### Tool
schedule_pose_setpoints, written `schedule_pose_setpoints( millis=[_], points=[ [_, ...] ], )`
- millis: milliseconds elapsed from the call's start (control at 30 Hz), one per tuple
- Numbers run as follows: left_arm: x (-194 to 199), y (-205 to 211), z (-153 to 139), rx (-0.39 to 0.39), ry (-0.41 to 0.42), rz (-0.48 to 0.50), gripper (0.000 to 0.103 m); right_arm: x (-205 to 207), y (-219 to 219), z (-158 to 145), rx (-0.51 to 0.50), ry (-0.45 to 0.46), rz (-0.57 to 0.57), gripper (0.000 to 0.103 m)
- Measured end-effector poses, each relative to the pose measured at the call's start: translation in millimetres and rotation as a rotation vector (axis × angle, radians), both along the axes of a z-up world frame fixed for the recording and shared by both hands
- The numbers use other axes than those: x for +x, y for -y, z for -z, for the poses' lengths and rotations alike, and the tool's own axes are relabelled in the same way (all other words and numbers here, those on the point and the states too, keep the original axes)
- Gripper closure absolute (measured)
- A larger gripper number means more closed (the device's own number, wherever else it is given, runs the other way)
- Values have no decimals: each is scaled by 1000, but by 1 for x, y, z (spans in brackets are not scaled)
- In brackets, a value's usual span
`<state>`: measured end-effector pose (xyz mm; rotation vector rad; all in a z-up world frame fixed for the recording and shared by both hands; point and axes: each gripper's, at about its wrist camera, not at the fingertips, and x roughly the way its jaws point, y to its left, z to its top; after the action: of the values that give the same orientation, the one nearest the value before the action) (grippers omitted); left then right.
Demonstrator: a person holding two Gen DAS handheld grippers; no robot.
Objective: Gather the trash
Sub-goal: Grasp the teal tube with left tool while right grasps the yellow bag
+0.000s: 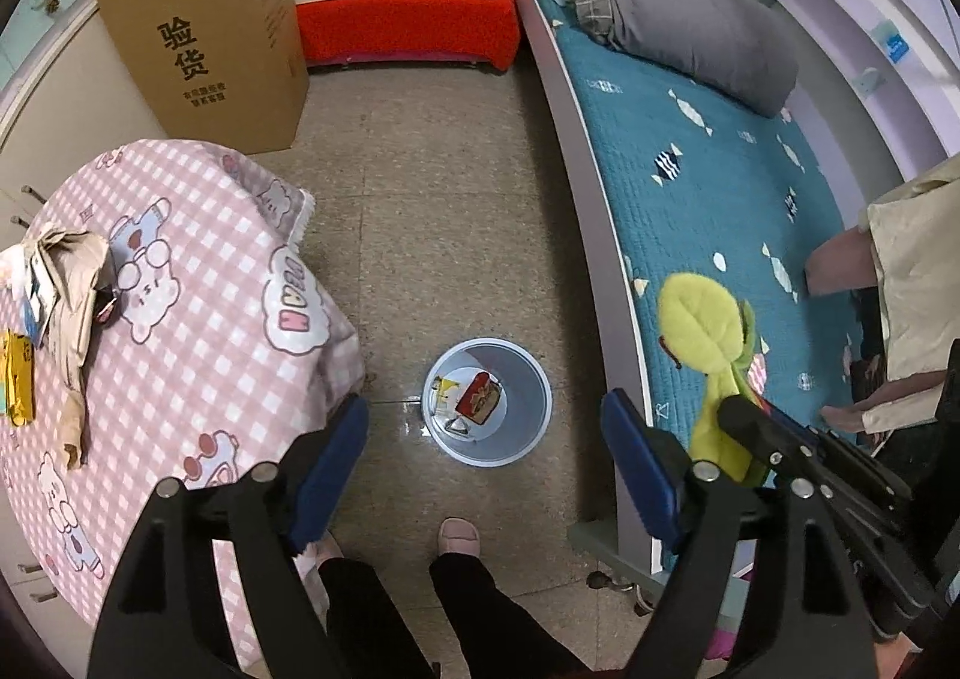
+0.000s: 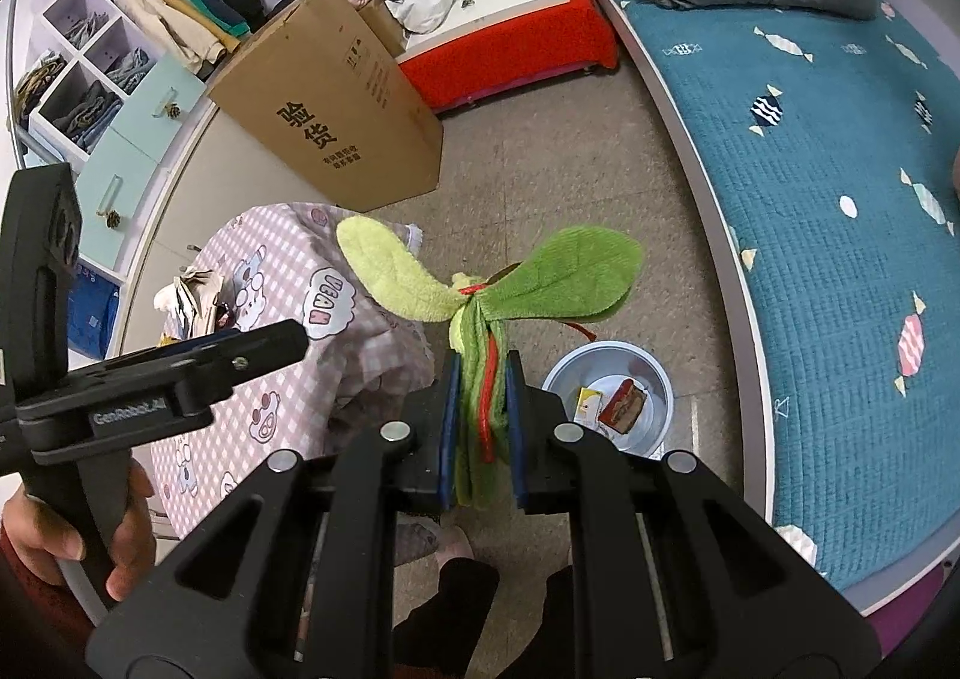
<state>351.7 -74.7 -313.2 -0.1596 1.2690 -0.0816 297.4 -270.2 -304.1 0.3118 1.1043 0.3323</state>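
Between the right gripper's (image 2: 483, 415) blue pads a green plush leaf toy (image 2: 480, 307) is being pinched by its stem, the jaws clenched nearly together on the soft fabric. It is hanging in the air over the floor, just beside the white trash bin (image 2: 654, 373) and level with the edge of the pink checked tablecloth (image 2: 282, 283). Its long axis is running along the fingers, stem inside the jaws and two broad leaves fanning outward at the far end, one spreading left, one right; a red cord is trailing down the stem. Judging by its nap, it is light, limp and squashy, unlikely to slip or break, and the bunched stem looks the surest place to hold it. The left gripper (image 1: 486, 451) is standing released, its jaws spread wide with nothing between them, looking down on the bin, which is already holding a red packet (image 1: 479, 400) and a yellow wrapper (image 1: 445, 386). Crumpled brown paper (image 1: 72, 283) is lying on the tablecloth, uncollected.
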Motion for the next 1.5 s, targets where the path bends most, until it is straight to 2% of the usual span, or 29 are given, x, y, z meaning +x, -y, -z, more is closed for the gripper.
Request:
schedule_pose_setpoints(
  millis=[133,167,200,233,267,533,733,900,1100,1200,1333,1500],
  points=[
    [-3,-12,-4,-1,12,-19,25,3,-4,2,-20,7,14,86],
    [-4,-15,-5,-3,14,-21,25,4,-5,3,-29,9,22,77],
    [-5,-18,-5,-3,16,-25,25,5,-6,3,-38,11,32,54],
    [-6,-21,-6,-2,17,-29,25,5,-6,4,-46,14,42,45],
    [-8,-25,-7,-3,18,-32,24,6,-6,3,-63,22,55,42],
    [-17,-54,-13,-9,33,-57,24,5,-27,-2,-73,20,42,42],
    [-29,-92,-18,-6,42,-93,24,3,-80,-17,-72,39,-26,42],
    [-46,-159,-21,5,50,-162,24,0,-154,-26,-65,66,-115,42],
    [-72,-276,-14,50,39,-283,21,-7,-262,-15,-34,49,-189,42],
    [-88,-347,-4,28,11,-391,21,-14,-317,-9,-24,43,-229,42],
    [-110,-441,15,-39,-23,-580,21,-19,-382,0,-21,39,-272,42],
    [-119,-508,44,-100,-68,-685,21,-16,-450,10,-21,29,-307,42]
  ],
)
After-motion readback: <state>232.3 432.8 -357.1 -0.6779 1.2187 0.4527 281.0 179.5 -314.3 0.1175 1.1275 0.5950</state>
